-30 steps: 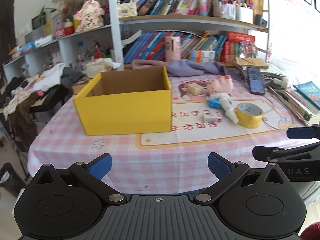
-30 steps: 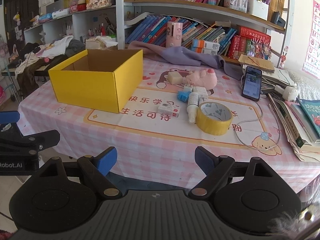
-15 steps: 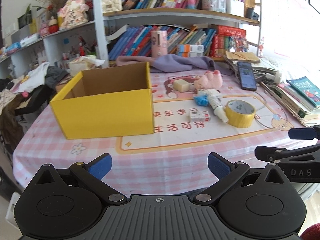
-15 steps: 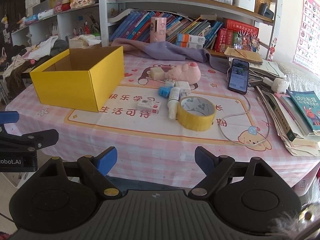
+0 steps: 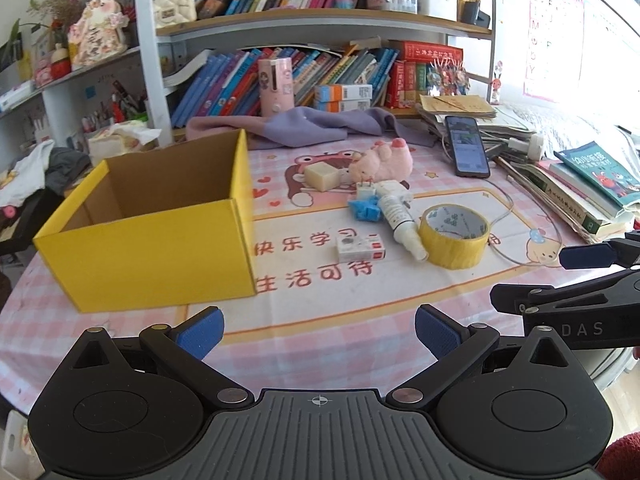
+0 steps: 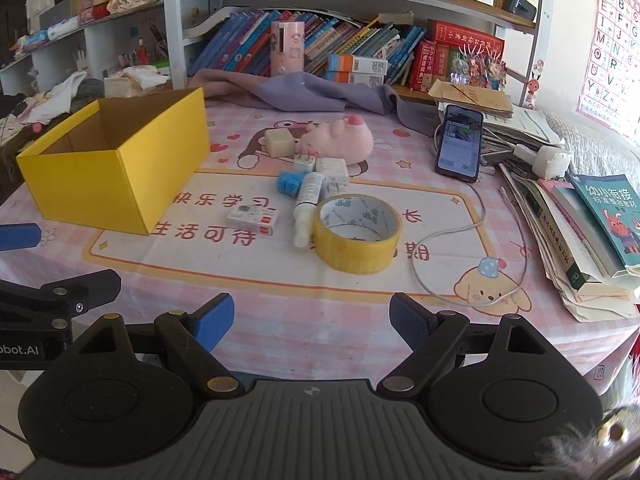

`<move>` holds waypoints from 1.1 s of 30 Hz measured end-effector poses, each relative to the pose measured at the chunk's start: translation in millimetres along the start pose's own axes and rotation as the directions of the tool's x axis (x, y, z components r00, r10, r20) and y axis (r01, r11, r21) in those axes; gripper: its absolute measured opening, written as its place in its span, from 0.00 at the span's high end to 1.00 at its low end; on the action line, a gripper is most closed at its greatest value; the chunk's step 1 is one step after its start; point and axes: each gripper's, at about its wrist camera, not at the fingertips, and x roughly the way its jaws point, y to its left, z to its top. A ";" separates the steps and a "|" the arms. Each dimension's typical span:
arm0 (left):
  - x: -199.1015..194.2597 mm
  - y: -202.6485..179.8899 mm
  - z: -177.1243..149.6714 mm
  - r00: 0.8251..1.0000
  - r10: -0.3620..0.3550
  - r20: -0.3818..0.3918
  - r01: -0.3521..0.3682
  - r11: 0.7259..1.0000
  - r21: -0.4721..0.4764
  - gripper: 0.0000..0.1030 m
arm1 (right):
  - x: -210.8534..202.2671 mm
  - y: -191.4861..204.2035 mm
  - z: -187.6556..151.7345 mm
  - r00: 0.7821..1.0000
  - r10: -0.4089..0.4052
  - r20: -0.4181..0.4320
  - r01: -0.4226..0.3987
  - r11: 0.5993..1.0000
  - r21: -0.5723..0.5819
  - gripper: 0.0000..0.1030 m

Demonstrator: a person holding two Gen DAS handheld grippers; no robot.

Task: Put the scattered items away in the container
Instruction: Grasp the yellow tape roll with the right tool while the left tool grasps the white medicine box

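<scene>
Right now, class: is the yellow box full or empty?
Empty as far as visible: the yellow box shows only bare cardboard walls; its near floor is hidden.

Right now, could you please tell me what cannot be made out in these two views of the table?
- Box floor: both views, hidden by its own yellow walls, so whether anything lies inside is unknown.
- Label on the small packet: both views, print too small to read.
- White adapter: both views, partly hidden behind the bottle.
- Pig toy underside: hidden by its body.
- Book stack: left view, cut off by the right edge.
</scene>
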 end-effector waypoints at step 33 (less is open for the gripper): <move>105.8 -45.5 61.8 0.973 0.116 -0.202 -0.124 0.992 -0.029 0.08 | 163.1 -64.5 76.3 0.959 0.145 -0.244 -0.180 0.975 -0.127 0.11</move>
